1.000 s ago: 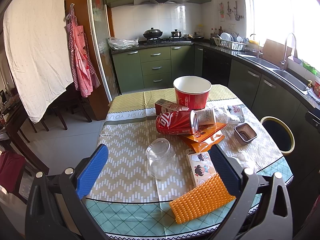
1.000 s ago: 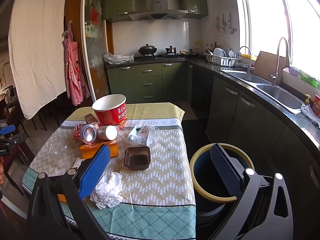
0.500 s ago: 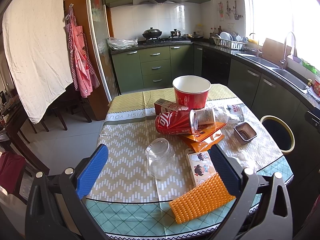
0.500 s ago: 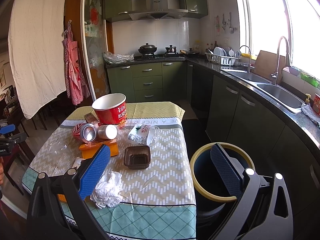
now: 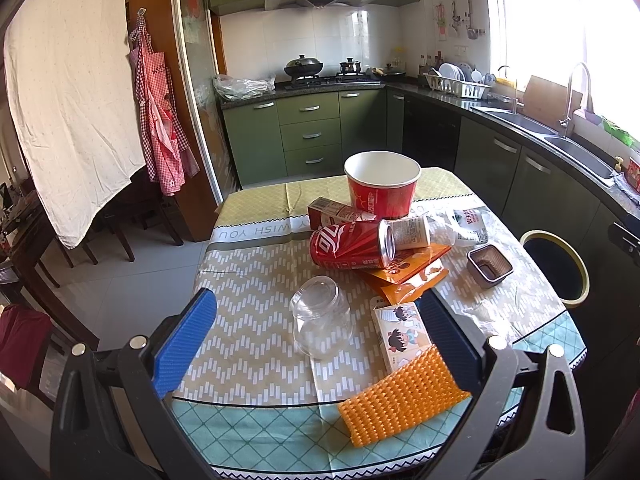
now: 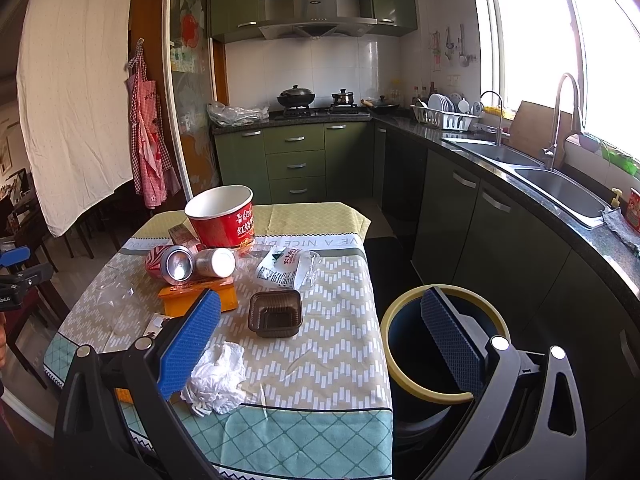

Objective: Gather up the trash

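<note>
Since both grippers, left gripper (image 5: 316,320) and right gripper (image 6: 320,320), hover with fingers wide apart and empty, lower the right around the crumpled tissue (image 6: 216,376); drop it in the bin (image 6: 440,344).

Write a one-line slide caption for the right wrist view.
Open right gripper hovers above crumpled tissue and brown tray on the littered table, bin alongside.

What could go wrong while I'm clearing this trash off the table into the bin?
The red can lies on its side on the orange packets, touching the smaller can, so nudging either may roll both. The clear plastic cup could crush or slip. The crumpled tissue sits near the table edge and might fall outside the bin.
</note>
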### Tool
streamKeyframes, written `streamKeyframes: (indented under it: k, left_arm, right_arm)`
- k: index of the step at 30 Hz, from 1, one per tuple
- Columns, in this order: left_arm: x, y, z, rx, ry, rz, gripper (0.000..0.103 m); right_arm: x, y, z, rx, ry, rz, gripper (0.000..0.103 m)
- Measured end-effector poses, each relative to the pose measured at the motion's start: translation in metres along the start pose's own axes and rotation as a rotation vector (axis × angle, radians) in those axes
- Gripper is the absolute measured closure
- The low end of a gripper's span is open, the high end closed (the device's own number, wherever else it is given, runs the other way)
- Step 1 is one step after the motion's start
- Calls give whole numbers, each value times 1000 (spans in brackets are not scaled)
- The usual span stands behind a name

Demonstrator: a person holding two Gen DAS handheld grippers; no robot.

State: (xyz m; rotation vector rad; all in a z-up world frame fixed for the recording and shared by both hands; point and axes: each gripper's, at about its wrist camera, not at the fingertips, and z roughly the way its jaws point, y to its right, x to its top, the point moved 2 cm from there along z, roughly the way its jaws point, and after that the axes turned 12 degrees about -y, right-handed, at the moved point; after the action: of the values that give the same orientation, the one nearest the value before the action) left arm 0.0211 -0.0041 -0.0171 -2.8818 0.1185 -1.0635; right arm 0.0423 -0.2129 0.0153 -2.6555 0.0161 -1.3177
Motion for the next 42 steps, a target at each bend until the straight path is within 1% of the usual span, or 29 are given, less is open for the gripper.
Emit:
streamKeyframes:
  k: [5, 8, 10, 12, 15, 16, 17, 20, 21, 24, 26, 27, 28, 29, 31, 32, 34, 36, 39, 40, 41, 42]
  left_arm:
    - [0, 0, 0, 3, -3, 1, 6]
    - [1, -2, 3, 2, -13, 0, 6]
    - [4, -5, 7, -3, -29, -9, 6]
    - [8, -9, 11, -4, -46, -12, 6]
    - [17, -15, 18, 23, -66, -5, 6]
    - [21, -17, 21, 26, -75, -8, 6]
    - [24, -20, 25, 22, -90, -16, 6]
    - [36, -29, 41, -5, -150, -42, 6]
    - [39, -31, 46, -7, -168, -45, 6]
    - [49, -32, 61, 0, -213, -25, 6]
    - [54, -31, 72, -1, -242, -13, 9]
    - [58, -30, 77, -4, -257, -9, 9]
    - [61, -28, 82, -8, -271, -7, 12]
    - [65, -28, 86, -11, -285, -4, 17]
    - [71, -26, 95, -18, -309, 6, 20]
    - [73, -24, 99, -19, -322, 12, 24]
    - [76, -20, 107, -17, -349, 33, 27]
    - [77, -17, 113, -19, -383, 51, 32]
    - [77, -16, 119, -31, -427, 65, 41]
    - [76, -17, 120, -31, -439, 69, 45]
    - [75, -17, 120, -33, -450, 72, 47]
    - [74, -18, 121, -33, -462, 73, 47]
  right_arm:
    - [-1, 0, 2, 3, -4, 0, 4]
    - [-1, -1, 8, 13, -22, -10, 4]
    - [6, -6, 13, 36, -50, -43, 4]
    - [18, -14, 23, 105, -104, -89, 4]
    - [53, -26, 39, 234, -191, -132, 4]
    - [67, -30, 45, 259, -212, -144, 4]
    - [82, -36, 53, 271, -232, -159, 4]
    - [127, -57, 83, 249, -292, -218, 4]
    - [140, -64, 95, 254, -322, -230, 4]
    - [171, -83, 136, 310, -417, -217, 5]
    - [187, -95, 164, 306, -465, -217, 11]
    - [193, -101, 178, 303, -490, -219, 12]
    - [198, -106, 193, 294, -516, -225, 15]
    - [201, -112, 208, 277, -543, -231, 20]
    - [207, -121, 237, 238, -589, -248, 27]
    - [209, -125, 250, 216, -608, -255, 29]
    - [213, -130, 270, 181, -632, -264, 30]
    - [217, -134, 286, 166, -652, -260, 35]
    - [224, -139, 310, 134, -679, -266, 42]
    - [226, -140, 317, 121, -687, -268, 45]
    - [228, -142, 325, 113, -697, -269, 50]
    - [229, -142, 333, 107, -708, -266, 52]
